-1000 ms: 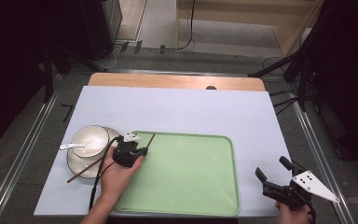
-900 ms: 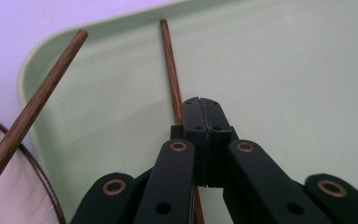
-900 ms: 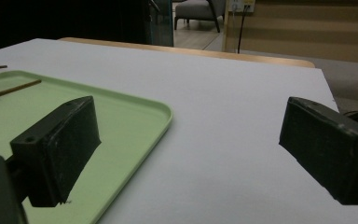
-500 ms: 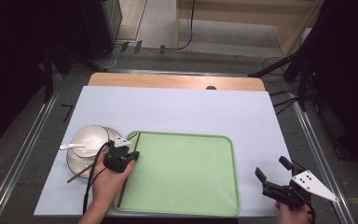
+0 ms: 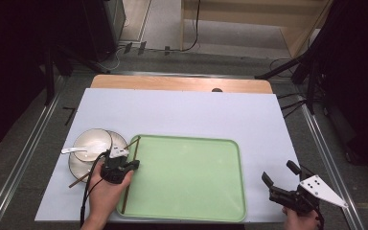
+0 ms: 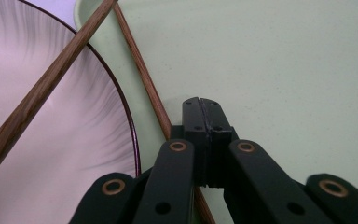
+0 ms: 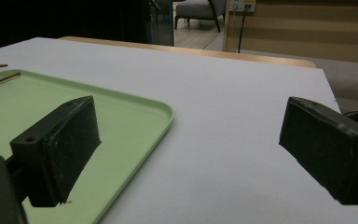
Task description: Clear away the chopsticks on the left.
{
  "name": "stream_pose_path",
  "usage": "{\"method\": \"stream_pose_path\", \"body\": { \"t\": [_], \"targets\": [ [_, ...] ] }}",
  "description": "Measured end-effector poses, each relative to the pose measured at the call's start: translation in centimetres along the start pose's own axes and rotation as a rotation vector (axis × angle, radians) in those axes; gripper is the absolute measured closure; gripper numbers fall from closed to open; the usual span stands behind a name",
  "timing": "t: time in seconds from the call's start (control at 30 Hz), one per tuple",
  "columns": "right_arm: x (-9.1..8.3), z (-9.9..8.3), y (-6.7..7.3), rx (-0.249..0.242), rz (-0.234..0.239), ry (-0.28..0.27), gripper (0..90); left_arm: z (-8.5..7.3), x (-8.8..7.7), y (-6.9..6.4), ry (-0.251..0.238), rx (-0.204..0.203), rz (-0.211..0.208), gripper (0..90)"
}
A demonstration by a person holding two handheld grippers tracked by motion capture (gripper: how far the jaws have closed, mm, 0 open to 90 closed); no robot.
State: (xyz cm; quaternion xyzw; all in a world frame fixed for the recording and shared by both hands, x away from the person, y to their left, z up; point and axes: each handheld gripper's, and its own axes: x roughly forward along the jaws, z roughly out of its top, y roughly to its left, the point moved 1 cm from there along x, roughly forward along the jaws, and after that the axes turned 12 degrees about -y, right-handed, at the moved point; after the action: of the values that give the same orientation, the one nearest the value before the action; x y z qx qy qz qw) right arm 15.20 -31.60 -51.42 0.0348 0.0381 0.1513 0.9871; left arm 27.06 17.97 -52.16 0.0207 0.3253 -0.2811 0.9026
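My left gripper (image 5: 124,166) hovers over the left rim of the green tray (image 5: 187,177), its jaws shut tight with nothing between them. In the left gripper view the gripper (image 6: 200,108) points down at the tray (image 6: 284,70). One wooden chopstick (image 6: 142,70) lies on the tray floor and runs under the jaws' left side. A second chopstick (image 6: 37,98) slants across the white plate (image 6: 74,140). From above, one chopstick (image 5: 129,177) follows the tray's left edge and the other (image 5: 88,173) crosses the plate (image 5: 79,165). My right gripper (image 5: 287,179) (image 7: 191,154) stands open over the mat, right of the tray (image 7: 121,112).
A white bowl (image 5: 93,143) with a white spoon (image 5: 74,151) sits on the plate left of the tray. Everything lies on a pale mat (image 5: 196,112) over a wooden table (image 5: 172,82). Metal rails (image 5: 28,153) run along both sides.
My left gripper has slid left and toward the near edge, from over the tray's top left corner to its left rim. One chopstick now lies along that rim. The right gripper stayed still.
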Motion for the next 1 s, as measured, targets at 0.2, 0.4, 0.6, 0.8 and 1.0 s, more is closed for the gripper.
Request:
{"method": "stream_pose_path", "body": {
  "t": [0.2, 0.4, 0.6, 0.8, 1.0],
  "targets": [
    [0.0, 0.0, 0.0, 0.001, 0.002, -0.001, 5.2, 0.0, -0.9, 0.0, -0.024, 0.016, -0.024, 83.0],
    [0.0, 0.0, 0.0, 0.002, 0.003, -0.001, 5.2, 0.0, -2.4, 0.2, -0.058, 0.032, -0.041, 77.1],
    [0.0, 0.0, 0.1, -0.001, 0.002, -0.001, 5.2, 0.2, -5.3, 1.9, -0.114, 0.018, -0.038, 74.0],
    [0.0, 0.0, 0.2, -0.004, 0.005, 0.000, 5.2, -0.1, -7.6, 4.2, -0.143, 0.006, 0.008, 73.8],
    [0.1, 0.0, 0.2, -0.002, 0.002, 0.001, 5.2, -0.9, -9.2, 6.0, -0.118, 0.029, 0.005, 73.5]
  ]
}}
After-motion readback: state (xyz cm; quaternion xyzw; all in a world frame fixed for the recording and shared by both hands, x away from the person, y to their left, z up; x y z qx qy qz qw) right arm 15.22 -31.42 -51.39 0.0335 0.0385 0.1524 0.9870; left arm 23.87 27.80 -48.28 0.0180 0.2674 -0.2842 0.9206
